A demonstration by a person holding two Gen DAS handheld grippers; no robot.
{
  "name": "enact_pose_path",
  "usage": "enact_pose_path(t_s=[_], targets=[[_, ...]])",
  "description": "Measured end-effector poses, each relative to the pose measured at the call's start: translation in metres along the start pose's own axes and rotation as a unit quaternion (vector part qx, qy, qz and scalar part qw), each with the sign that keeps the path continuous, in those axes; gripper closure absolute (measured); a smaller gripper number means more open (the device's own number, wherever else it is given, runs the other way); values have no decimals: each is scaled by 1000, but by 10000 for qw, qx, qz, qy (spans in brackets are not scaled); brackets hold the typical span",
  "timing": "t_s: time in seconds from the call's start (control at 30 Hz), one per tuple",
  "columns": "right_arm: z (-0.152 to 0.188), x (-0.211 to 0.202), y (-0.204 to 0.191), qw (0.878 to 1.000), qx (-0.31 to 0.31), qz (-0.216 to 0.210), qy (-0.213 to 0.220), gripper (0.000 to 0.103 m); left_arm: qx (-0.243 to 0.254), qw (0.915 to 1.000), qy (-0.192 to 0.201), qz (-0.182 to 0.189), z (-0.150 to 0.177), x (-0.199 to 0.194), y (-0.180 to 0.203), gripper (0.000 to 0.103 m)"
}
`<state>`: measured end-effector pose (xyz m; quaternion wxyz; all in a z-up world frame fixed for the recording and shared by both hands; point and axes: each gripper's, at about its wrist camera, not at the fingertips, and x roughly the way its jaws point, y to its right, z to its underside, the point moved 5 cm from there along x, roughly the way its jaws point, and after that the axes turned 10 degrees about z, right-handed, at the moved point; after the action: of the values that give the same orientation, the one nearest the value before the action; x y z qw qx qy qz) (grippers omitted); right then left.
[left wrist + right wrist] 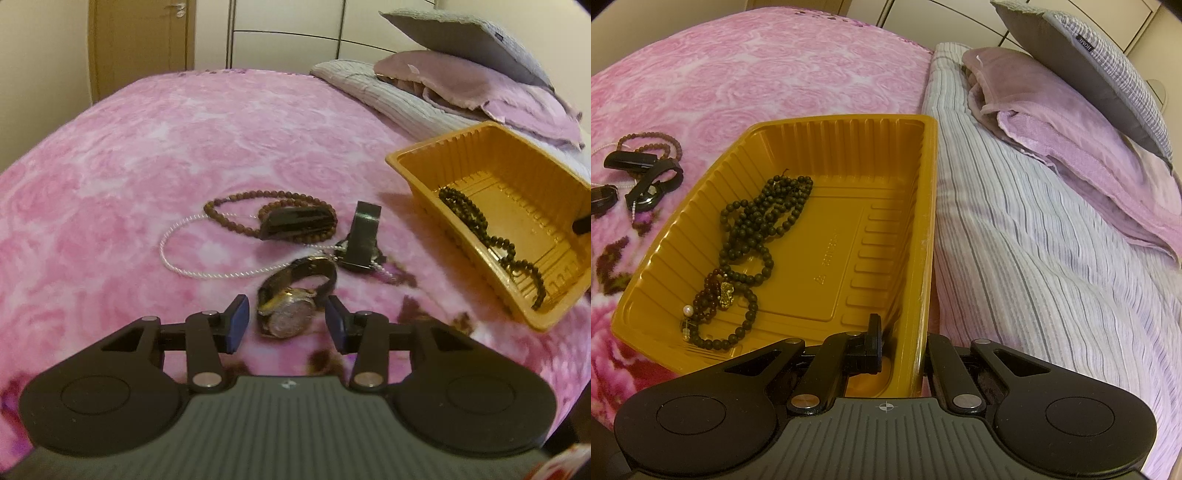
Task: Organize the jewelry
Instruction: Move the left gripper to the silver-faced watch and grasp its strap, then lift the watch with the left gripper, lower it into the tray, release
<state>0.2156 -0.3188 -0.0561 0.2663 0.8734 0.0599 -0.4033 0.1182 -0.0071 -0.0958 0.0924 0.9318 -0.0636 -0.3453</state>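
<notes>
Right gripper (901, 347): far finger hidden behind yellow tray (923, 221) wall, jaws clamped on it. Dark bead necklace (764, 218) inside tray. Left gripper (286, 325) partly open, pads either side of wristwatch (291, 306), not touching; watch left of tray.

Pink rose-patterned blanket (147, 147), mustard-yellow tray (916, 221), dark beads (764, 210), striped pillow (1034, 240).
</notes>
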Motion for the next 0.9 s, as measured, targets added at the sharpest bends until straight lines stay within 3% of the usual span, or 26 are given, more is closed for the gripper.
enact_pose_path(t_s=[0.07,0.2,0.9], targets=[[0,0,0,10000,8,-4,-5,98,-101,9999,-12,-47,3,3,1,63],[0,0,0,10000,6,-3,-3,98,-134,9997,76,-197,5,1,0,72],[0,1,0,10000,14,-10,-6,97,45,9997,129,191,-33,-8,18,73]])
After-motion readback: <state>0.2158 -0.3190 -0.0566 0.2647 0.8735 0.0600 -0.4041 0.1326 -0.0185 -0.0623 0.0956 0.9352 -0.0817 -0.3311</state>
